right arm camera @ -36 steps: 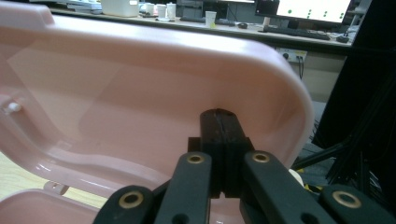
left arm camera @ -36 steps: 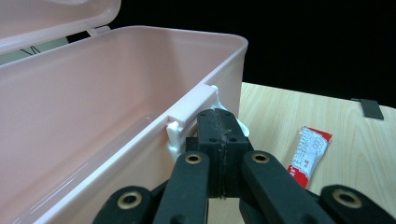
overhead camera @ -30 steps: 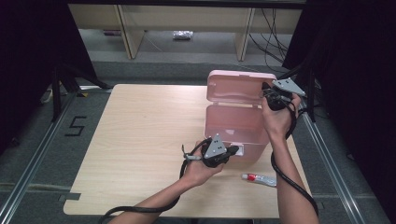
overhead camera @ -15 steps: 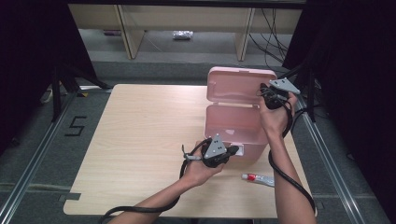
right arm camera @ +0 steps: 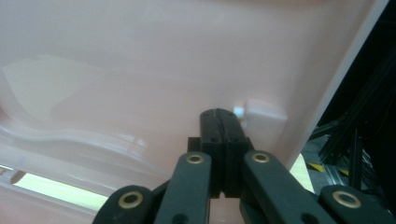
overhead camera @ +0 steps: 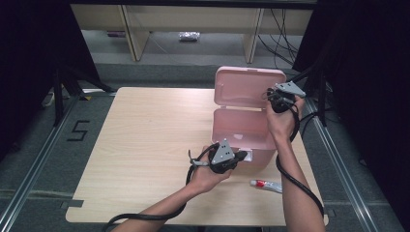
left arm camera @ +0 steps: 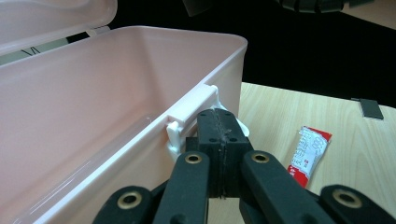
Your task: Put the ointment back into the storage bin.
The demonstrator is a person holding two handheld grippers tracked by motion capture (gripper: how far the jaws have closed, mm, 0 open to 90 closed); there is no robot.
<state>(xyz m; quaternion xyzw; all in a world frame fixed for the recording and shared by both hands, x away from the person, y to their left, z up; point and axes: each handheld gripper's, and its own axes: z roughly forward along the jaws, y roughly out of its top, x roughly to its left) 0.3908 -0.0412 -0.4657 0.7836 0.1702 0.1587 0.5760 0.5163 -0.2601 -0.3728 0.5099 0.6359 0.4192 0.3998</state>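
We are propping the pink box (overhead camera: 241, 130) open, both grippers' fingers closed empty, left gripper (overhead camera: 240, 156) at its latch, right gripper (overhead camera: 270, 96) at the lid's (overhead camera: 249, 87) three o'clock edge; next, the tube (overhead camera: 265, 184).

The right tool (overhead camera: 276, 99) sits slightly farther left along the raised lid (overhead camera: 249, 86) of the pink box (overhead camera: 241, 130) than a second earlier.

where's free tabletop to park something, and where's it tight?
Free: the light wooden table is bare from its left edge across to the left tool, front to back. Tight: the right side, where the open pink plastic box stands with the left tool shut at its front latch, the right tool shut against its raised lid, and a small red-and-white tube near the front edge.
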